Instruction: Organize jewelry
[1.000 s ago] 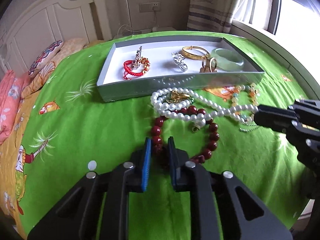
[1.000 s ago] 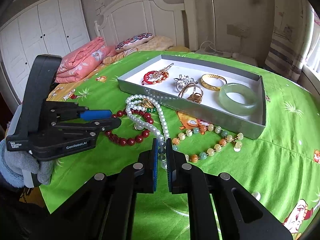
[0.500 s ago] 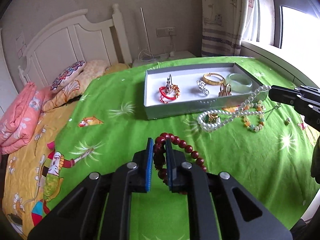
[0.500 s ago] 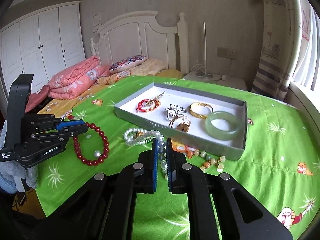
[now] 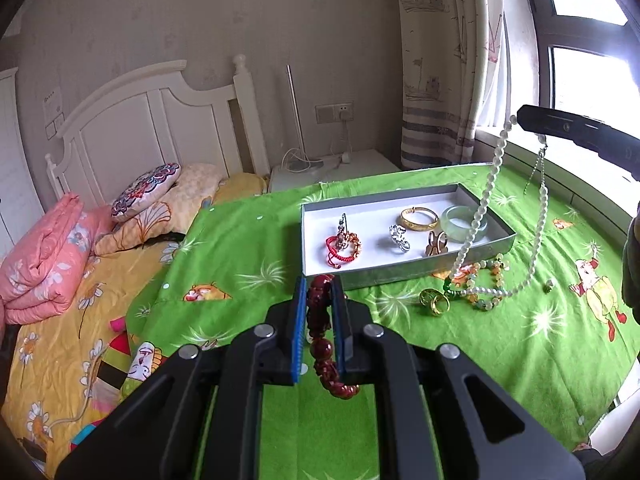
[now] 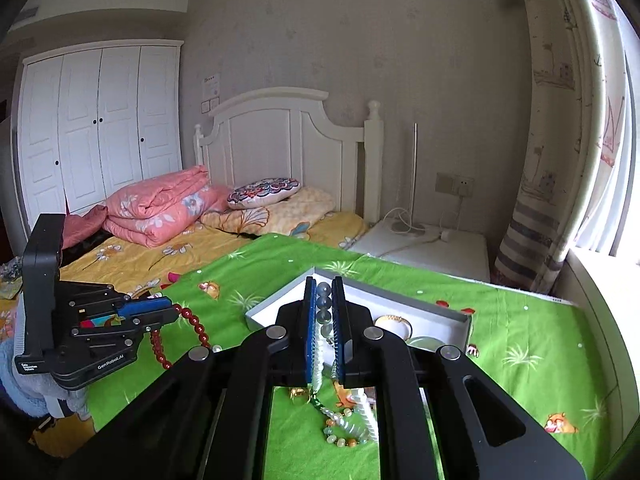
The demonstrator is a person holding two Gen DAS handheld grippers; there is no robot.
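Note:
My left gripper [image 5: 320, 292] is shut on a dark red bead bracelet [image 5: 325, 350] and holds it above the green cloth; it also shows in the right wrist view [image 6: 192, 326]. My right gripper [image 6: 323, 294] is shut on a white pearl necklace [image 5: 486, 200], lifted high so it hangs in two strands, its lower end on the cloth by a gold ring [image 5: 434, 304] and a coloured bead bracelet [image 5: 496, 268]. The grey tray [image 5: 424, 270] holds a red cord bracelet [image 5: 340, 254], a gold bangle [image 5: 418, 218], a jade bangle [image 5: 464, 218] and several small pieces.
The green cloth [image 5: 248, 256] covers a table beside a bed with a pink quilt [image 5: 44, 264] and pillows. A white nightstand [image 5: 332, 168] stands behind the table. A curtain [image 5: 440, 60] and window sill lie to the right.
Both grippers have risen. The red bracelet is lifted clear of the cloth. The pearl necklace is pulled up off the pile and hangs nearly straight, leaving the gold ring behind.

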